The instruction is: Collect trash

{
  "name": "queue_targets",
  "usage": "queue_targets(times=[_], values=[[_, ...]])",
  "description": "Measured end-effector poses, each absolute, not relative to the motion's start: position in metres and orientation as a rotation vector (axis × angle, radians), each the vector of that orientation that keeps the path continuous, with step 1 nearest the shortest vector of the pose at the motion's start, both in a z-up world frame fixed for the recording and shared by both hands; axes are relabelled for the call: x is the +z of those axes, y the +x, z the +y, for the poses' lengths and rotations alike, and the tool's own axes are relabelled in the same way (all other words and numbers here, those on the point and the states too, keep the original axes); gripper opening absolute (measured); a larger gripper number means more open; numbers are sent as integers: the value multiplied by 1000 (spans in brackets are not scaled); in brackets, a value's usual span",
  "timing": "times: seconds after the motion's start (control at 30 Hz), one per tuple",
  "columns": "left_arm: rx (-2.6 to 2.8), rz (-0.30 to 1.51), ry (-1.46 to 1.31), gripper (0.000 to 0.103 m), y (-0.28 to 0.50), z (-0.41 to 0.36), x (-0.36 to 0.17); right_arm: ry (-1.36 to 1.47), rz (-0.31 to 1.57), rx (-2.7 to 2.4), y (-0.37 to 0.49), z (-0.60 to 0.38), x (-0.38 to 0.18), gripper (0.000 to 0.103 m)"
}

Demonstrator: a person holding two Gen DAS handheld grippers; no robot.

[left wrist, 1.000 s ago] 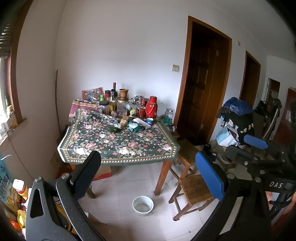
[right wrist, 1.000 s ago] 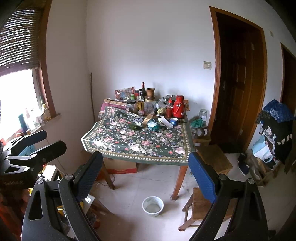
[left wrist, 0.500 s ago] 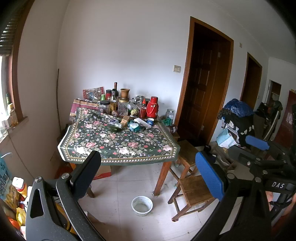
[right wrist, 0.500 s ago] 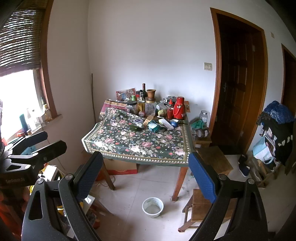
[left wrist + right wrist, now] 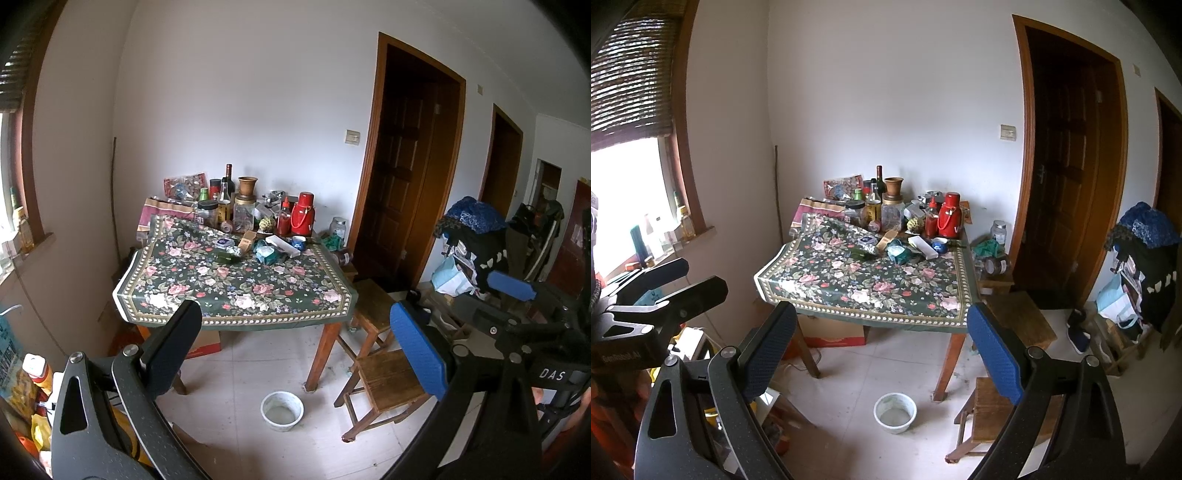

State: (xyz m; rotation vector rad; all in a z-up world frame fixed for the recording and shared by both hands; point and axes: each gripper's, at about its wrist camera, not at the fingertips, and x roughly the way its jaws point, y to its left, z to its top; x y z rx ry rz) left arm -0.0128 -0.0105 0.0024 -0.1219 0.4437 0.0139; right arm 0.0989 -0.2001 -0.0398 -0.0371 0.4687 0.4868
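Observation:
A table under a dark floral cloth [image 5: 236, 291] [image 5: 864, 291] stands against the far wall. Loose items lie near its back: a crumpled teal wrapper [image 5: 266, 253] [image 5: 899, 252], a white box [image 5: 282, 245] [image 5: 923, 247], a green bottle on its side [image 5: 227, 254] [image 5: 864, 252] and a small cardboard box [image 5: 246, 240]. Behind them stand bottles, jars and a red thermos [image 5: 303, 214]. My left gripper [image 5: 295, 350] [image 5: 683, 282] is open and holds nothing, well short of the table. My right gripper [image 5: 882, 350] [image 5: 495, 299] is also open with nothing between its fingers.
A white bowl [image 5: 282, 406] [image 5: 895, 412] sits on the tiled floor by the table leg. Two wooden stools [image 5: 388, 380] stand to the table's right. A cardboard box [image 5: 834, 332] lies under the table. Clothes and bags [image 5: 472, 236] pile up at the right, past a dark wooden door [image 5: 402, 177].
Almost nothing: both views drift only slightly, and both grippers stay open at the same distance from the table.

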Motion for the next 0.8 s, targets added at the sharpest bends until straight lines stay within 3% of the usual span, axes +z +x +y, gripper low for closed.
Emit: queue_targets(times=[0.8], values=[[48, 453, -148, 103, 40, -35, -2, -57, 465, 520, 129, -217, -45, 92]])
